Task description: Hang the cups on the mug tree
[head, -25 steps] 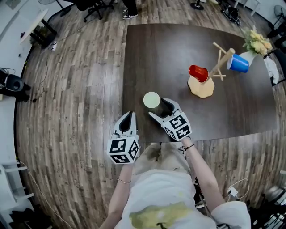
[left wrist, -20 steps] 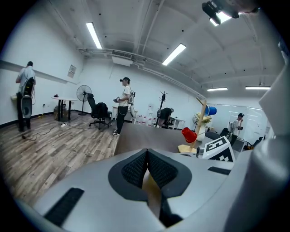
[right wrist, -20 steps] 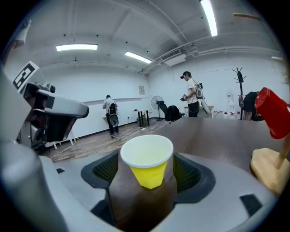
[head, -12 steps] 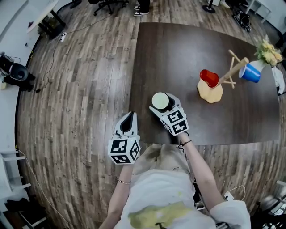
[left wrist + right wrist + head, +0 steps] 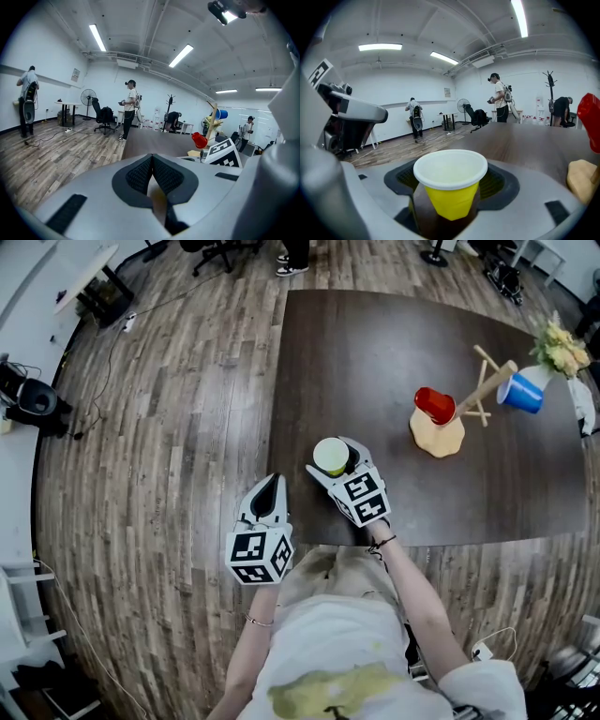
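Right gripper view: the right gripper (image 5: 332,457), jaws just opened wide, straddled the upright yellow cup (image 5: 451,194) near the table (image 5: 375,352) edge, apparently for pickup; left gripper (image 5: 268,482) closed, empty, idle; mug tree (image 5: 480,390) well apart

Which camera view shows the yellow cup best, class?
The right gripper view: the yellow cup fills the middle, upright, white inside, between the right gripper's jaws, which have just been opening. The head view shows only its rim from above, small. The left gripper view does not show it.
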